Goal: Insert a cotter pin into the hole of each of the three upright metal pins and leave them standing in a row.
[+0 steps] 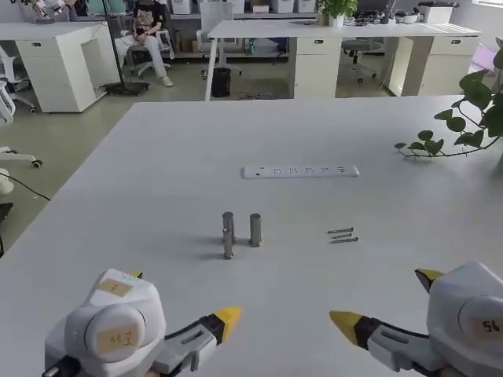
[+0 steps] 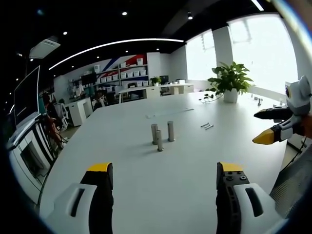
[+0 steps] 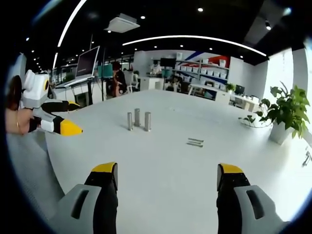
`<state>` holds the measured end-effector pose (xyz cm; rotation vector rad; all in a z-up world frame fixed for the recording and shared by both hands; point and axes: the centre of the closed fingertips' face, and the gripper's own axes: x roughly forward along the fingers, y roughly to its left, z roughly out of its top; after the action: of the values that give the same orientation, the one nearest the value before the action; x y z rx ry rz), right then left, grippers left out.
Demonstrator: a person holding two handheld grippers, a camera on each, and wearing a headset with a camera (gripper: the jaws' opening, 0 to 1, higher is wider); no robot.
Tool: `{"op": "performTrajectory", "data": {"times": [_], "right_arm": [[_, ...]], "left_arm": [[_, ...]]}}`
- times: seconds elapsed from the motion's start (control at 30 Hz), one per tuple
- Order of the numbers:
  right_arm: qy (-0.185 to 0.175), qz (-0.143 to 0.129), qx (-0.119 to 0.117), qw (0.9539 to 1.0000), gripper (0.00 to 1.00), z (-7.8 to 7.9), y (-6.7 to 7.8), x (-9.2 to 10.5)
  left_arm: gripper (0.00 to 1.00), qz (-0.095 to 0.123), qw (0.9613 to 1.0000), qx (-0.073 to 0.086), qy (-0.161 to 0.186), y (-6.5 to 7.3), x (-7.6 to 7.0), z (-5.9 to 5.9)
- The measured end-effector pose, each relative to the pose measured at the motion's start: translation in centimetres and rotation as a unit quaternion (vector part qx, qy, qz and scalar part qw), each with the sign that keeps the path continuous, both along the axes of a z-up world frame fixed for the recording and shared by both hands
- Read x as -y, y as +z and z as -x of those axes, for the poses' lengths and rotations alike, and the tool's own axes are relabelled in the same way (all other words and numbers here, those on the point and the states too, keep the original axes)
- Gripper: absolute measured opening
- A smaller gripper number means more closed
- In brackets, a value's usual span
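In the middle of the white table (image 1: pixel 157 181) three metal pins (image 1: pixel 240 230) stand upright in a tight group. Their holes are too small to make out, and none seems to carry a cotter pin yet. The three cotter pins (image 1: pixel 342 235) lie flat, side by side, a little to the right of the group and apart from it. I judge they sit there so that one gripper can fetch them while the other steadies a pin. A power strip (image 1: pixel 301 170) lies farther back and a plant (image 1: pixel 471 118) leans in at the far right, both well clear of the work. The left gripper (image 1: pixel 181 296) and the right gripper (image 1: pixel 386 298) hang over the near edge, well short of the parts. Each has its jaws spread wide and holds nothing, with the yellow tips angled toward each other. That looks like a ready stance, so the task appears not yet begun. The cotter pins are thin and lie flat, so pinching one up will likely be fiddly. The narrow upright pins could topple if nudged.
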<state>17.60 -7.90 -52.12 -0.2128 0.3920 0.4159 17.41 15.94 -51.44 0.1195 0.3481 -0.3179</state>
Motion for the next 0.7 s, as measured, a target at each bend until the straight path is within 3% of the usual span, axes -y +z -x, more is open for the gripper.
{"op": "performTrajectory", "data": {"times": [0.7], "right_arm": [[0.008,0.003,-0.008,0.9999,0.77,0.08,-0.11,-0.28]], "left_arm": [[0.83,-0.001,1.0,0.0,0.0,0.21,-0.19,-0.16]]}}
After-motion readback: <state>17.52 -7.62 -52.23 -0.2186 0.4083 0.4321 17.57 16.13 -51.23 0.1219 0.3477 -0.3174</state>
